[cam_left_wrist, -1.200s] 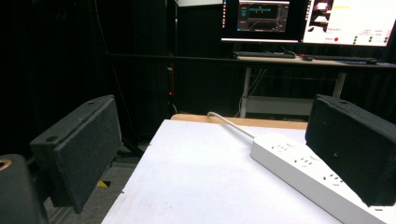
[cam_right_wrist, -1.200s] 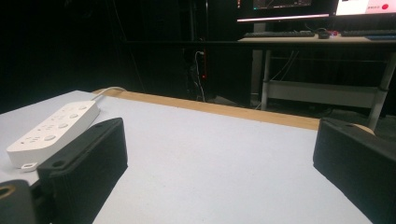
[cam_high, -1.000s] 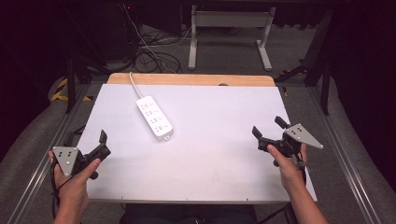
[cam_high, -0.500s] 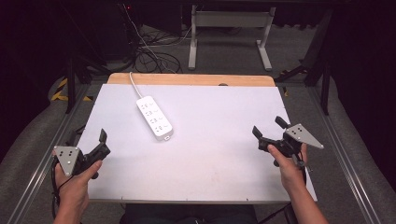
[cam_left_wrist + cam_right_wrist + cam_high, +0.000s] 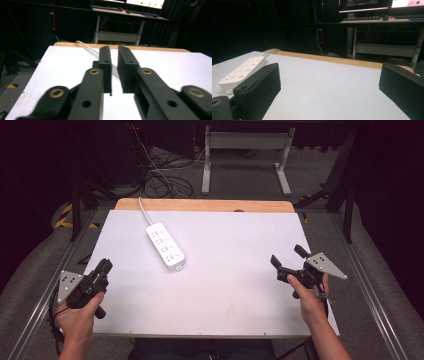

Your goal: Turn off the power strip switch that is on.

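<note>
A white power strip (image 5: 166, 246) lies flat on the white table top (image 5: 235, 285), left of centre, and its white cable (image 5: 142, 210) runs off over the far edge. My left gripper (image 5: 102, 268) is held at the table's front left corner, its jaws almost together with nothing between them. In the left gripper view the gripper (image 5: 113, 48) points at the strip, which is mostly hidden behind the jaws. My right gripper (image 5: 286, 255) is held near the right edge, open and empty. In the right gripper view the strip (image 5: 242, 70) lies beyond the left jaw of that gripper (image 5: 329, 72).
A wooden strip (image 5: 205, 205) borders the table's far edge. Metal rails (image 5: 372, 285) run along both sides. Behind the table, a white desk frame (image 5: 245, 150) and loose cables (image 5: 165, 175) sit on the dark floor. A desk with monitors (image 5: 387, 10) stands farther back.
</note>
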Motion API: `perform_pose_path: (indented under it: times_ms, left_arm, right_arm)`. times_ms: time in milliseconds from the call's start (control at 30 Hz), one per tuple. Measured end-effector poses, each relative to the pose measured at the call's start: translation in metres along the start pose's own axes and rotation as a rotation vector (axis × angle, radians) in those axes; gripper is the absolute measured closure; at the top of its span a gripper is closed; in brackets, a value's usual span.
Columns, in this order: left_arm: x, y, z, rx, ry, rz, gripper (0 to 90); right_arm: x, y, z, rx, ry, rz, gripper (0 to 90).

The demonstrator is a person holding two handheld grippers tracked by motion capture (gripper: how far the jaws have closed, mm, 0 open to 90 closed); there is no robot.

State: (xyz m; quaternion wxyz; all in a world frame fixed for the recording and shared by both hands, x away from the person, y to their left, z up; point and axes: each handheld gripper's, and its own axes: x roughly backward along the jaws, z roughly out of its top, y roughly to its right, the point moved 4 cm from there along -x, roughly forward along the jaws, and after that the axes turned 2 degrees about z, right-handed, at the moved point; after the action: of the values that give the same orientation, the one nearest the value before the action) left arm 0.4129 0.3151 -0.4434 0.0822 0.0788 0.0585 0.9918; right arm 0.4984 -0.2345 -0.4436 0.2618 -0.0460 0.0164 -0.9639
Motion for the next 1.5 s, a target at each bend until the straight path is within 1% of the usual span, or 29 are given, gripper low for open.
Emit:
perform_pose_path:
  times_ms: [100, 133, 167, 233, 267, 300, 333, 367, 400, 467, 500, 533, 567, 633, 767, 800, 933, 1000, 1067, 1100, 1133, 1167, 1200, 1267, 1300, 1400, 1433, 1467, 1500]
  left_arm:
    - [0.003, -0.004, 0.002, 0.011, -0.008, 0.004, 89.0]
    - [0.004, -0.005, 0.004, 0.008, -0.011, 0.023, 89.9]
    - [0.004, -0.005, 0.004, 0.008, -0.011, 0.023, 90.0]
    - [0.006, -0.006, 0.007, -0.002, -0.030, 0.035, 89.9]
    - [0.005, -0.006, 0.011, -0.025, -0.031, 0.051, 89.9]
    - [0.005, -0.006, 0.011, -0.025, -0.031, 0.051, 90.0]
    - [0.005, -0.005, 0.012, -0.028, -0.034, 0.049, 90.0]
    - [0.004, -0.001, 0.012, 0.013, -0.057, 0.008, 89.9]
    - [0.003, 0.001, 0.012, 0.022, -0.060, -0.012, 90.0]
    - [0.002, 0.003, 0.011, 0.016, -0.065, -0.017, 90.0]
    - [0.001, 0.005, 0.011, 0.024, -0.062, -0.031, 90.0]
    - [0.000, 0.007, 0.011, 0.025, -0.059, -0.033, 90.0]
    - [-0.001, 0.007, 0.012, 0.015, -0.056, -0.034, 90.0]
    - [-0.003, 0.008, 0.013, 0.021, -0.044, -0.035, 90.0]
    - [-0.004, 0.004, 0.014, 0.027, -0.032, -0.024, 90.0]
    - [-0.005, 0.001, 0.017, 0.037, -0.019, -0.013, 90.0]
    - [-0.005, -0.002, 0.020, 0.044, -0.001, -0.003, 90.0]
    - [-0.007, -0.004, 0.022, 0.028, -0.005, 0.012, 90.0]
    - [-0.009, -0.005, 0.024, -0.016, -0.013, 0.029, 90.0]
    - [-0.009, -0.005, 0.024, -0.016, -0.013, 0.029, 90.0]
    - [-0.011, -0.005, 0.025, -0.034, -0.023, 0.040, 90.0]
    - [-0.013, -0.007, 0.027, -0.061, -0.031, 0.053, 90.0]
    - [-0.014, -0.008, 0.028, -0.076, -0.030, 0.058, 90.0]
    - [-0.020, -0.010, 0.030, -0.083, -0.035, 0.067, 90.0]
    - [-0.020, -0.010, 0.030, -0.083, -0.035, 0.067, 90.0]
    - [-0.029, -0.010, 0.030, -0.077, -0.046, 0.066, 90.0]
    - [-0.029, -0.010, 0.030, -0.077, -0.046, 0.066, 90.0]
    - [-0.034, -0.010, 0.030, -0.087, -0.057, 0.064, 90.0]
    - [-0.034, -0.010, 0.030, -0.087, -0.057, 0.064, 90.0]
  right_arm:
    - [0.000, 0.000, 0.000, -0.002, -0.001, 0.000, 4.1]
    - [0.000, 0.000, 0.000, -0.001, -0.001, -0.001, 4.1]
    - [0.000, 0.000, 0.000, -0.001, -0.001, -0.001, 4.2]
    - [0.000, -0.001, 0.000, -0.004, -0.001, 0.000, 4.2]
    - [0.000, -0.001, 0.000, -0.005, -0.001, 0.001, 4.2]
    - [0.000, -0.001, 0.000, -0.005, -0.001, 0.002, 4.2]
    - [0.000, -0.001, 0.000, -0.005, -0.001, 0.002, 4.2]
    - [0.000, -0.001, 0.000, -0.005, -0.002, 0.003, 4.2]
    - [0.000, -0.001, 0.000, -0.006, -0.002, 0.003, 4.2]
    - [0.000, -0.001, 0.000, -0.009, 0.000, 0.007, 4.2]
    - [0.000, -0.001, 0.000, -0.010, 0.000, 0.008, 4.2]
    - [0.000, -0.001, 0.000, -0.010, 0.000, 0.008, 4.2]
    - [0.000, -0.001, 0.000, -0.012, 0.000, 0.008, 4.2]
    - [0.000, -0.001, 0.000, -0.013, 0.001, 0.009, 4.2]
    - [0.001, -0.003, 0.000, -0.011, 0.001, 0.010, 4.2]
    - [0.001, -0.003, 0.000, -0.010, 0.001, 0.010, 4.2]
    - [0.001, -0.003, 0.000, -0.008, 0.000, 0.011, 4.2]
    - [0.001, -0.003, 0.000, -0.008, 0.000, 0.011, 4.3]
    - [0.001, -0.003, 0.000, -0.004, -0.002, 0.013, 4.3]
    - [0.000, -0.003, -0.001, -0.002, -0.004, 0.016, 4.3]
    - [0.000, -0.004, -0.001, -0.001, -0.005, 0.017, 4.3]
    - [-0.001, -0.005, -0.001, 0.000, -0.008, 0.020, 4.3]
    - [-0.001, -0.005, -0.001, 0.005, -0.009, 0.021, 4.3]
    - [-0.001, -0.007, 0.000, 0.008, -0.007, 0.027, 4.3]
    - [-0.001, -0.007, 0.000, 0.008, -0.006, 0.028, 4.4]
    - [-0.001, -0.007, 0.000, 0.006, -0.005, 0.033, 4.4]
    - [-0.002, -0.007, 0.000, 0.005, -0.006, 0.035, 4.4]
    - [-0.002, -0.007, 0.000, 0.006, -0.007, 0.037, 4.4]
    - [-0.002, -0.007, 0.000, 0.006, -0.007, 0.037, 4.4]
